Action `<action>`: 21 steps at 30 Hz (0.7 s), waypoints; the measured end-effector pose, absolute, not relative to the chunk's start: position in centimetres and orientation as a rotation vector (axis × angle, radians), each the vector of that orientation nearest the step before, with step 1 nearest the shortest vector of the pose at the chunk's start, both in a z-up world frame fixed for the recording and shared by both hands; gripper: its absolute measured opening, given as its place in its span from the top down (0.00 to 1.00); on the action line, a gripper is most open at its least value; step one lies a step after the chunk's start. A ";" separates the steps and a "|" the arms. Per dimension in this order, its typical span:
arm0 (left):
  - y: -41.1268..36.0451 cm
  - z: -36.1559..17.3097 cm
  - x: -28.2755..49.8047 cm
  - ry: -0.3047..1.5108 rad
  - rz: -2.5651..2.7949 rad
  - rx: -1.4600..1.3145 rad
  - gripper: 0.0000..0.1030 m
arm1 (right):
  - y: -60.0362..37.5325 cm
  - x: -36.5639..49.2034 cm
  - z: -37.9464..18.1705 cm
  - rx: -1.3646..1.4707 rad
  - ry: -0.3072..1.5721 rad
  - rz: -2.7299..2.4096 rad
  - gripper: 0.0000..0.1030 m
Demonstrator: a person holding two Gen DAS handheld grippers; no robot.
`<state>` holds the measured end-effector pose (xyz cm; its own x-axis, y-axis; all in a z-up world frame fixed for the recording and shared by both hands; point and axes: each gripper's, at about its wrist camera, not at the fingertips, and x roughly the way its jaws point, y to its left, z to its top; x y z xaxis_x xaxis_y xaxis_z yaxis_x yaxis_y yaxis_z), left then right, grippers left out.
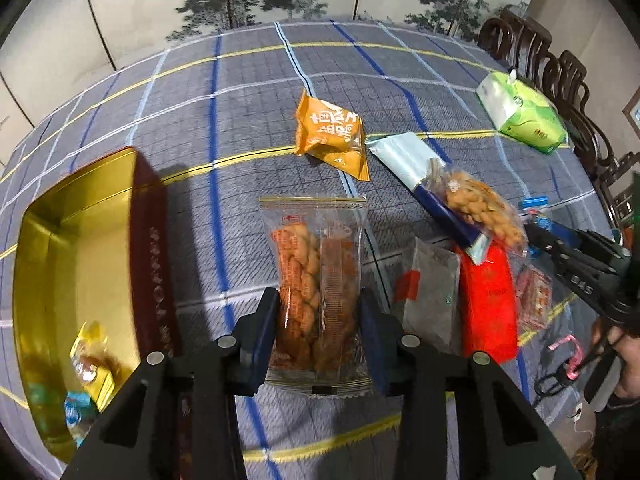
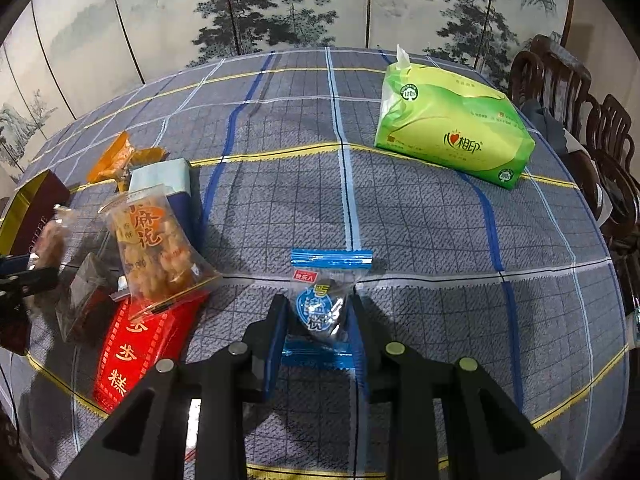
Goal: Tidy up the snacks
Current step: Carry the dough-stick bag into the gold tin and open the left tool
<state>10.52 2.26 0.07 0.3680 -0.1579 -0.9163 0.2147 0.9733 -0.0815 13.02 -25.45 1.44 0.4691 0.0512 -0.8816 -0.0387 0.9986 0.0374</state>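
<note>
My left gripper point(image 1: 318, 308) is shut on a clear packet of fried dough twist point(image 1: 314, 280) and holds it above the plaid tablecloth, right of the open gold tin point(image 1: 80, 232). The tin holds a few small wrapped snacks point(image 1: 90, 364). My right gripper point(image 2: 318, 312) is shut on a small blue-and-clear snack packet point(image 2: 324, 300) just above the cloth. Left of it lies a pile: a clear bag of twists point(image 2: 156, 248), a red packet point(image 2: 136, 348), a dark packet point(image 2: 86, 296), a blue-white box point(image 2: 168, 184) and an orange packet point(image 2: 116, 158).
A green tissue pack point(image 2: 452, 132) lies at the far right of the table. Dark wooden chairs point(image 2: 580, 120) stand along the right edge. A painted folding screen point(image 2: 280, 8) stands behind the table. The right gripper shows at the right of the left wrist view point(image 1: 576, 256).
</note>
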 end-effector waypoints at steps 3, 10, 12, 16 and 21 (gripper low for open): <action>2.9 1.2 9.5 1.148 -0.235 0.046 0.65 | -25.2 13.2 1.4 -0.003 1.084 0.048 0.71; 5.6 4.3 7.4 1.079 -0.193 0.012 0.65 | -24.6 13.2 1.4 -0.027 1.086 0.035 0.71; 6.8 4.9 7.1 1.070 -0.168 0.002 0.65 | -24.6 13.2 1.3 -0.029 1.088 0.033 0.71; 9.5 5.3 6.5 1.060 -0.106 -0.006 0.65 | -24.7 13.3 1.3 -0.030 1.091 0.032 0.71; 13.2 4.7 5.9 1.078 -0.023 -0.032 0.65 | -24.7 13.3 1.3 -0.032 1.095 0.033 0.71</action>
